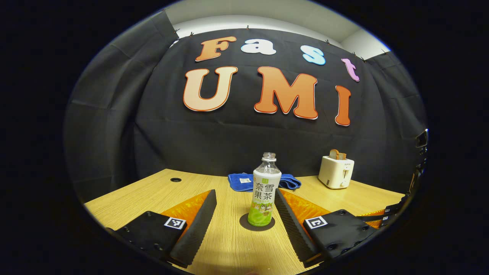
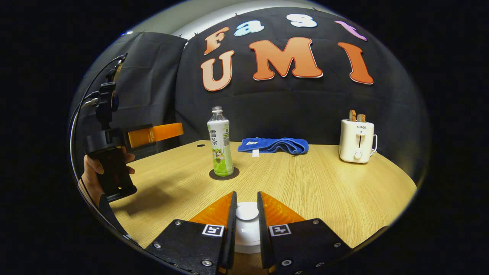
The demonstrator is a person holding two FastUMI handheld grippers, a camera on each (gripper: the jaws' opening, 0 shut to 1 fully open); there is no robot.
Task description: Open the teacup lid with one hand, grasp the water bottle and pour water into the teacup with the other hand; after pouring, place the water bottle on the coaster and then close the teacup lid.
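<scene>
Tabletop bottle [image 1: 264, 191] between open tool [image 1: 244, 198]

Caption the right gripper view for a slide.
Right claw shut on the white teacup lid; uncapped water bottle on its coaster; towel and toaster behind.

A black cloth wall [image 2: 290, 103] closes the rear and left of the frame, creased and clipped along its top edge. Above it, at top centre, a pale lit wall [image 1: 267, 15] shows. A light wood-grain table [image 2: 313, 183] fills the lower half, with a round cable hole [image 1: 175, 179] at left rear.
</scene>
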